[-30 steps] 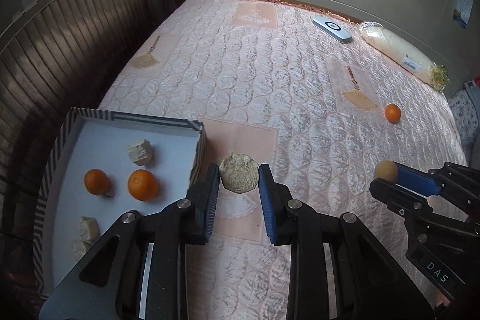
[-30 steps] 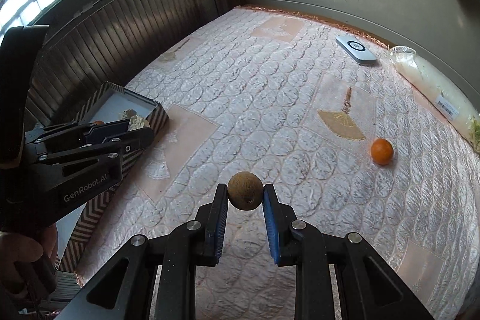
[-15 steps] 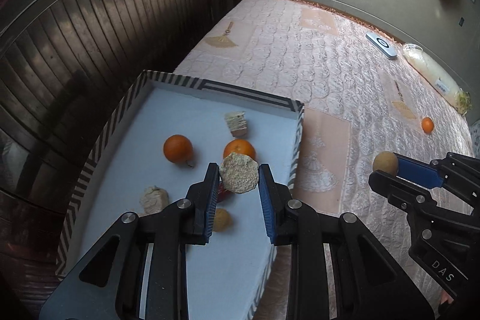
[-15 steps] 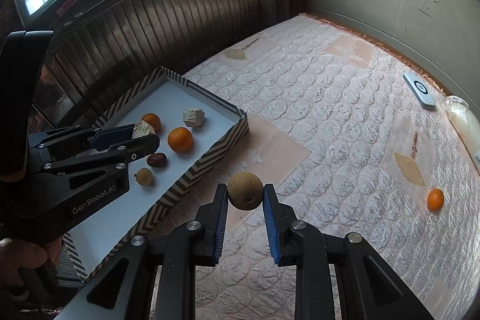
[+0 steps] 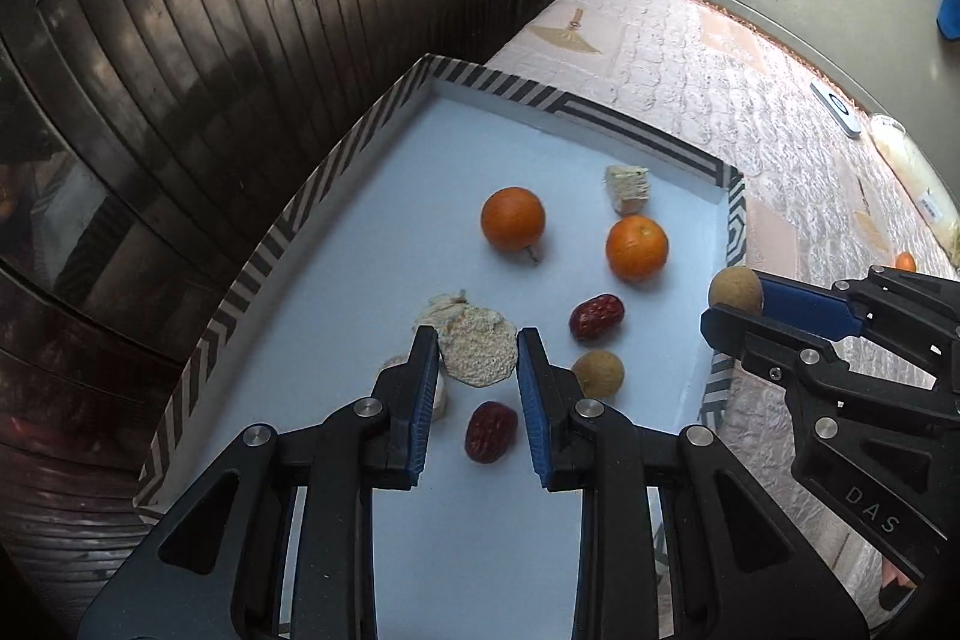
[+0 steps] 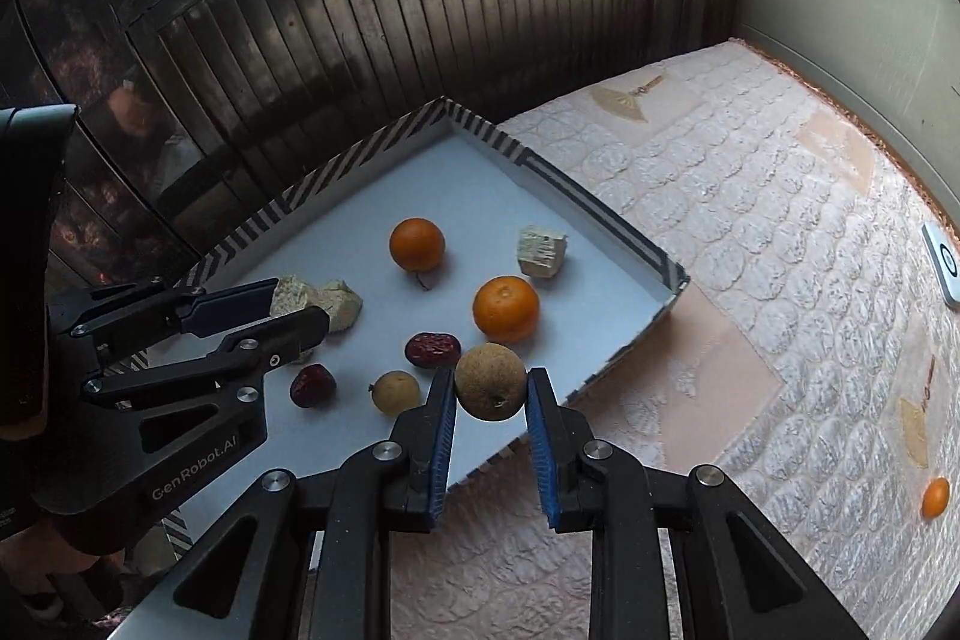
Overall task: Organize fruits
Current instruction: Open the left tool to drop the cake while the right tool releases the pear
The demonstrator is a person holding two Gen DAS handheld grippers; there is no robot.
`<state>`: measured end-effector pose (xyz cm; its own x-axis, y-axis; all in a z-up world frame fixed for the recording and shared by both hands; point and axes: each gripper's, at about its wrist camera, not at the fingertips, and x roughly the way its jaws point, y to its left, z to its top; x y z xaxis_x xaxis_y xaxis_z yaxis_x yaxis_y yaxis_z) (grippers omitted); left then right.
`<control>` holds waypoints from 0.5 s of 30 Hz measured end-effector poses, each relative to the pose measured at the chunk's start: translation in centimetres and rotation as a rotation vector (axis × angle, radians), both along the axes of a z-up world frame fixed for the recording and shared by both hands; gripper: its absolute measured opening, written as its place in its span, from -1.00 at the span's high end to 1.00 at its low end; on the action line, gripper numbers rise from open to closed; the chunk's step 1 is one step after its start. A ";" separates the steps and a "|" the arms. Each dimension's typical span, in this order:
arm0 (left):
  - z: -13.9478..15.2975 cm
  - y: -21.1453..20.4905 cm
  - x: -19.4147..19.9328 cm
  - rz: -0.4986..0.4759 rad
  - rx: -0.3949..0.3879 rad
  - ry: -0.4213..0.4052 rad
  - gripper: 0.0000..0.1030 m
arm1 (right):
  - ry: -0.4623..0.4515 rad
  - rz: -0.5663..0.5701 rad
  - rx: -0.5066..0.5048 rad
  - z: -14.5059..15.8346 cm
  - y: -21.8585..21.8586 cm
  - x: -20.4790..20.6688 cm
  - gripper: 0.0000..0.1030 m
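We held a pale, crumbly chunk (image 5: 478, 355) gripped in our left tool (image 5: 474, 364) above the white floor of the striped tray (image 5: 654, 142), and a round brown fruit (image 6: 490, 381) clamped in our right tool (image 6: 489, 388) over the tray's near edge. In the tray lay two oranges (image 5: 513, 219) (image 5: 636, 247), two dark red dates (image 5: 597, 318) (image 5: 491, 431), a small tan fruit (image 5: 597, 373) and more pale chunks, one (image 5: 627, 189) near the far corner. The tray sat on a quilted pink bed (image 6: 780, 250) beside a dark slatted wall (image 5: 270, 10). Well apart on the bed, another orange (image 6: 935, 497) lay alone, and a flat white device (image 6: 945, 263) rested near the bed's far edge.
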<state>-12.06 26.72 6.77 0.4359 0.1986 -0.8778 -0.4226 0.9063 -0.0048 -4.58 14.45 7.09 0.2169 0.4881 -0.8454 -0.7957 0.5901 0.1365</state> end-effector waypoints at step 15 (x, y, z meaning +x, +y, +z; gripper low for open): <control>-1.7 0.7 -0.3 0.027 -0.030 0.026 0.50 | 0.051 0.040 -0.079 -3.8 3.5 0.6 0.56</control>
